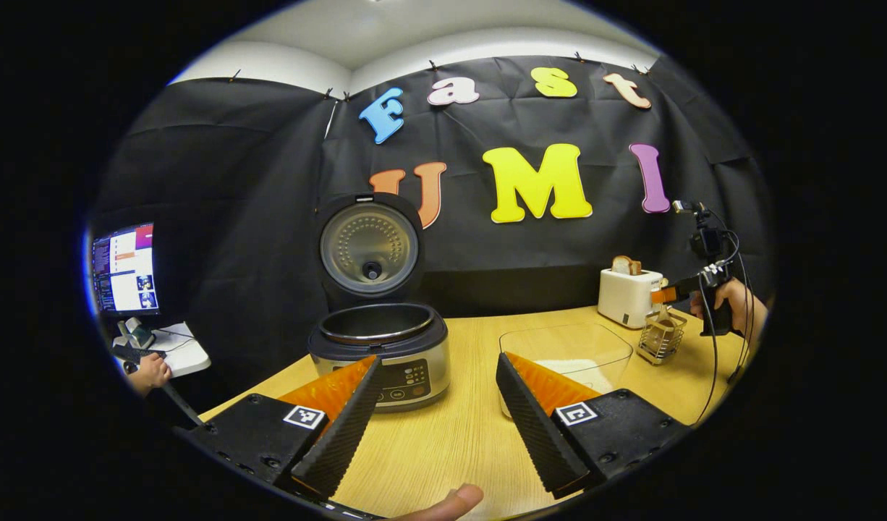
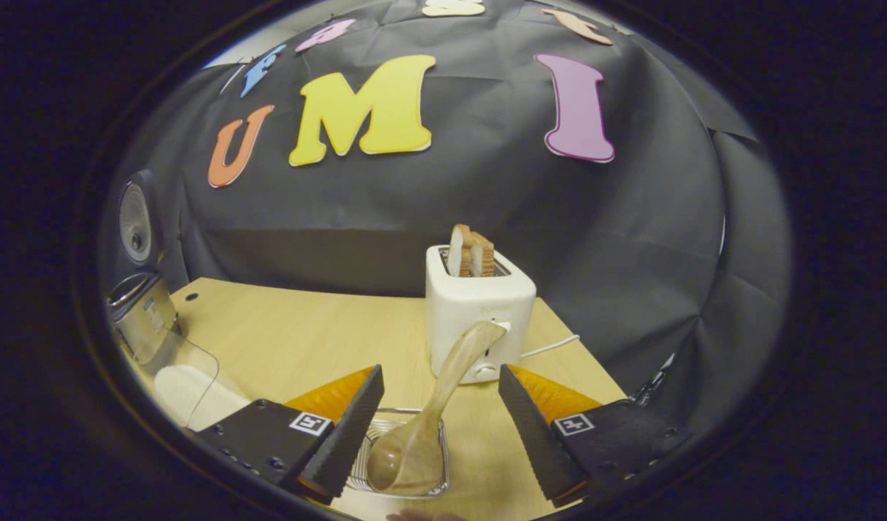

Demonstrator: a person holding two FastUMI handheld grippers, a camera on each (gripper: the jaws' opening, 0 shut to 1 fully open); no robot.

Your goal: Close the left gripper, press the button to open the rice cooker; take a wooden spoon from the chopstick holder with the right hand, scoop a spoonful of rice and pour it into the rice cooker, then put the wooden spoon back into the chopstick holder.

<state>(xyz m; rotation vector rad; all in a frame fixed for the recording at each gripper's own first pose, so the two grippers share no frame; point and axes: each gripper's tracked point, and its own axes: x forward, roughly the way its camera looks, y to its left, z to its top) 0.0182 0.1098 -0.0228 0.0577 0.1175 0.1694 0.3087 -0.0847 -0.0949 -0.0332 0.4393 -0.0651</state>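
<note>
We've got the right gripper (image 2: 436, 420) w/ jaws wide apart, wooden spoon (image 2: 422, 427) between them untouched, bowl down in the chopstick holder (image 2: 404, 488), toaster (image 2: 480, 311) behind. Left gripper (image 1: 436, 420) jaws apart too, over the table (image 1: 451, 441); rice cooker (image 1: 378, 347) ahead, lid up.

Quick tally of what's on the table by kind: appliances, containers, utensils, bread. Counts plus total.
Appliances: 2, the open rice cooker and toaster
Containers: 2, the clear rice bin and wire chopstick holder
Utensils: 1, the wooden spoon
Bread slices: 2
Total: 7
</note>
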